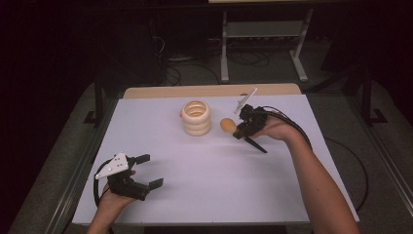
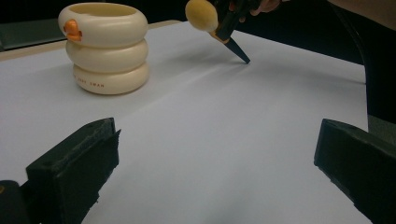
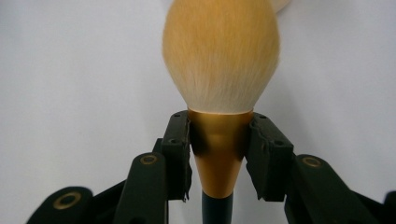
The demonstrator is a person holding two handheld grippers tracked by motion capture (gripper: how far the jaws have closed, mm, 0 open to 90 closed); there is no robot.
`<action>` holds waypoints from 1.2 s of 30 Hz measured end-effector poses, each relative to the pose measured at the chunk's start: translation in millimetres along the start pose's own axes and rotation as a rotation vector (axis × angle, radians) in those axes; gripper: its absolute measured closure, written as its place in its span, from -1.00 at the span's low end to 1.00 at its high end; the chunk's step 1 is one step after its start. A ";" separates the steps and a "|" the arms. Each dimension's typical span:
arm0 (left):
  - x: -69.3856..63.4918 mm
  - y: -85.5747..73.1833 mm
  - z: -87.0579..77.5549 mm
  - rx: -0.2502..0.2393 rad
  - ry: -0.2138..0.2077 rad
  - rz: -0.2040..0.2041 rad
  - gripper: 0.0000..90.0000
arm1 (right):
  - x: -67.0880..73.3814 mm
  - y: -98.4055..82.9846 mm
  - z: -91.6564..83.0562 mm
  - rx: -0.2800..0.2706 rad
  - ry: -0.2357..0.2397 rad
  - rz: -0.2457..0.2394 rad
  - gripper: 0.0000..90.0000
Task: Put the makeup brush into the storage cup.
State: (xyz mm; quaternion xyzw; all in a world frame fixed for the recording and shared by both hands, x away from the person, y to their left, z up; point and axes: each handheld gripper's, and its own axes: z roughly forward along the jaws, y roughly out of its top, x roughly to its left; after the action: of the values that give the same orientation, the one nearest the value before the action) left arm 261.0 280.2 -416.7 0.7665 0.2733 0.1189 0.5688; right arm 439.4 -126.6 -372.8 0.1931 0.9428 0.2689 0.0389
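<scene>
Fingers of my right gripper (image 3: 218, 149) clamped on makeup brush (image 3: 220, 60) ferrule, brush lifted off table (image 1: 204, 165), beside ringed holder (image 1: 197, 117). Pickup done; dropping into holder left. Left gripper (image 1: 150, 171) fingers wide, empty.

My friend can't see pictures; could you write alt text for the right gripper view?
Two black gripper jaws clamp the gold collar of a makeup brush, its fluffy tan bristles pointing up. Behind it is a plain white table.
</scene>
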 end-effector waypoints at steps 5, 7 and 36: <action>0.2 0.2 -0.3 -0.004 0.001 0.002 -1.00 | 2.1 -1.6 -10.7 -0.056 0.002 0.041 0.37; 0.2 0.1 -0.3 -0.004 0.001 0.002 -1.00 | 2.9 -3.3 -13.6 -0.079 -0.003 0.046 0.37; -0.9 1.6 2.5 -0.006 -0.002 0.010 -1.00 | 25.6 -24.2 -40.8 -0.392 -0.053 0.194 0.37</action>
State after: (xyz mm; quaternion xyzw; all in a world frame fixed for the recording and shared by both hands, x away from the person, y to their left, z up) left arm 261.9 277.4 -415.9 0.7664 0.2685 0.1215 0.5707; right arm 400.3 -155.7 -349.9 0.2786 0.8483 0.4442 0.0742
